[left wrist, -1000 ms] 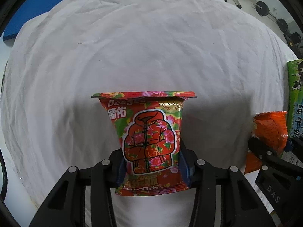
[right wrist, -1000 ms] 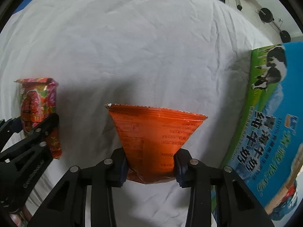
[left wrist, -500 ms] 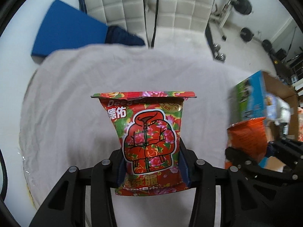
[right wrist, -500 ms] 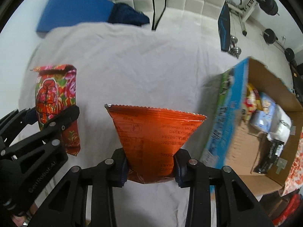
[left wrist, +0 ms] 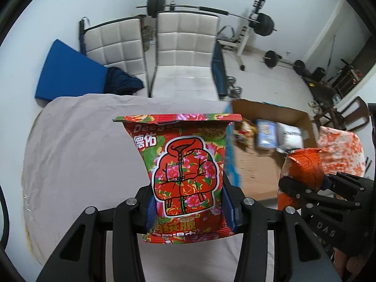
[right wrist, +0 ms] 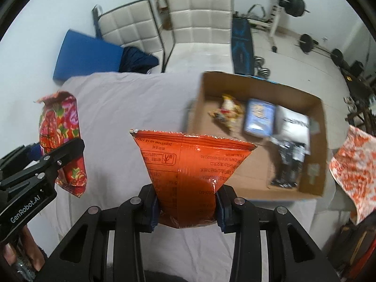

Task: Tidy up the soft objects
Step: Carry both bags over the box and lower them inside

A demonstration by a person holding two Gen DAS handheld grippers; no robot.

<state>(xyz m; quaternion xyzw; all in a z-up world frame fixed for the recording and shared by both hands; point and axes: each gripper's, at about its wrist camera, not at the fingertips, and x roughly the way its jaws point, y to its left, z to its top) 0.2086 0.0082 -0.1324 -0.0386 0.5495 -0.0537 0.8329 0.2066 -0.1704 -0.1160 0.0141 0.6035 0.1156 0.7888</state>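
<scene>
above the sheet (left wrist: 82,145), both clamped packets, now higher, nearer the box (right wrist: 258,183)

I worked in a home gym room: a barbell rack (left wrist: 249,21), loose dumbbells (left wrist: 272,58) and two white padded chairs (right wrist: 199,16) stood behind my sheet-covered table (right wrist: 131,98).

Motion-blurred packets (right wrist: 258,117) inside cardboard box (right wrist: 312,188)
</scene>
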